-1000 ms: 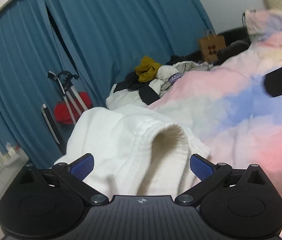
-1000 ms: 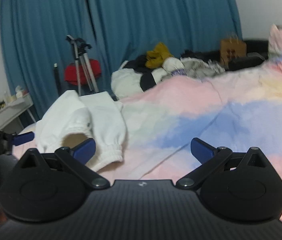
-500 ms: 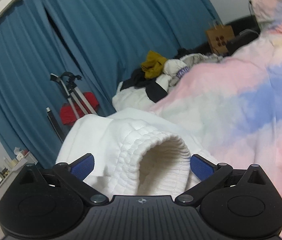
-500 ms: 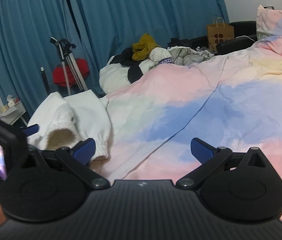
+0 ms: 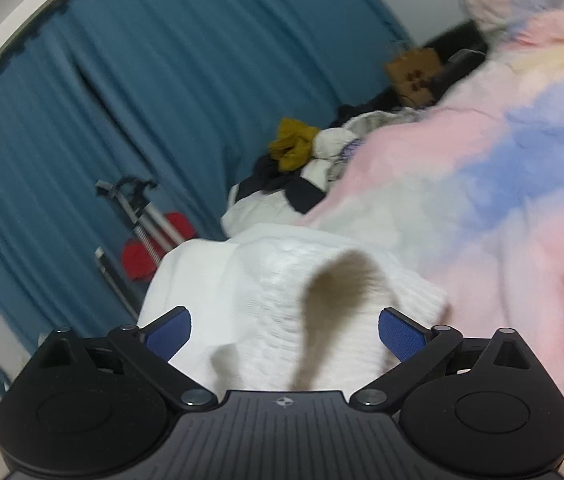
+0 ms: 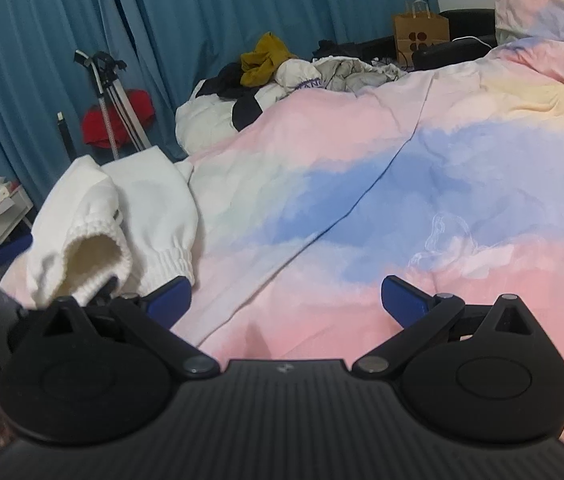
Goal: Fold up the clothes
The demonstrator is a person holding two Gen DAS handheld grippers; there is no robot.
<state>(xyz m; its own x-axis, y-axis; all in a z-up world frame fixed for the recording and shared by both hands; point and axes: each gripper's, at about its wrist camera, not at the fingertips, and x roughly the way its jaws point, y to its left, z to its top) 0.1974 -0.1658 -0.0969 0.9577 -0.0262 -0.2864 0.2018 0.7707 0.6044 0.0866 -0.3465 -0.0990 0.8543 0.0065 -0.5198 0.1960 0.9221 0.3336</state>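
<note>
A white sweat garment [image 5: 265, 280] lies bunched at the left edge of the bed, its ribbed elastic cuff gaping toward me. My left gripper [image 5: 284, 336] is right at that cuff. Its jaws are closing with the cuff between the blue pads [image 5: 169, 336], which do not visibly press on it. In the right wrist view the same garment [image 6: 141, 200] lies at the left. My right gripper [image 6: 286, 300] hovers open over the pink and blue bedspread [image 6: 362, 184], to the right of the garment, with nothing between its fingers.
A heap of mixed clothes [image 6: 282, 68] sits at the bed's far edge, with a brown paper bag [image 6: 420, 34] behind it. A tripod [image 6: 109, 92] and a red item [image 6: 117, 120] stand by the blue curtain [image 6: 241, 0]. A pillow [image 6: 542, 12] lies far right.
The left gripper has come closer to the cuff, whose opening now fills the gap between its jaws, and the jaws have narrowed slightly. The right gripper has sunk toward the bedspread.
</note>
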